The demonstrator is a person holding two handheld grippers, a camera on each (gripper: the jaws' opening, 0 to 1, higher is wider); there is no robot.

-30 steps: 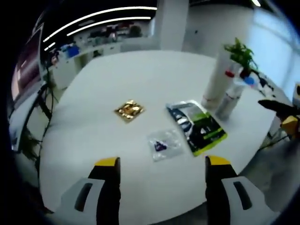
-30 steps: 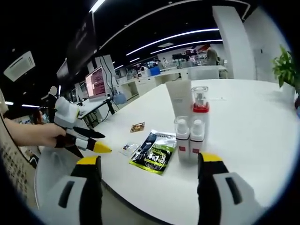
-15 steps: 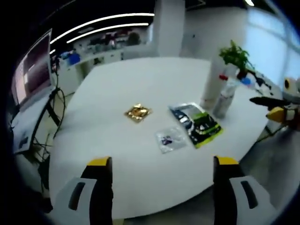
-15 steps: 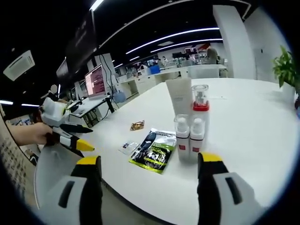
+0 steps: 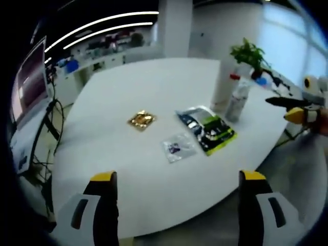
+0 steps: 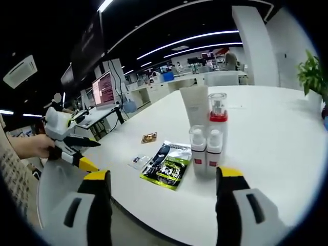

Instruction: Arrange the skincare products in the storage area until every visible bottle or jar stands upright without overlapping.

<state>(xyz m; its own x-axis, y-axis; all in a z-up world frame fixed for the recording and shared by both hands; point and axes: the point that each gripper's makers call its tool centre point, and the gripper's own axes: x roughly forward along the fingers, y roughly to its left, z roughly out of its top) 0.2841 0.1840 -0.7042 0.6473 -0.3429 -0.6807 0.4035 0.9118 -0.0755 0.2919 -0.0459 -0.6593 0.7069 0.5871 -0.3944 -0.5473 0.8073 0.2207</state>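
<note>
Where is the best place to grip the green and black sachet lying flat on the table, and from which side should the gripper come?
The green and black sachet lies flat on the white table, so probably pinch one thin edge. Its near short edge looks free; the small bottles stand close on its right. Come low from the table's near edge.

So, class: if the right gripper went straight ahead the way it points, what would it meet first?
Probably the two small bottles, standing roughly between the open jaws of the right gripper, with the green packet just left. Depth is unclear.
</note>
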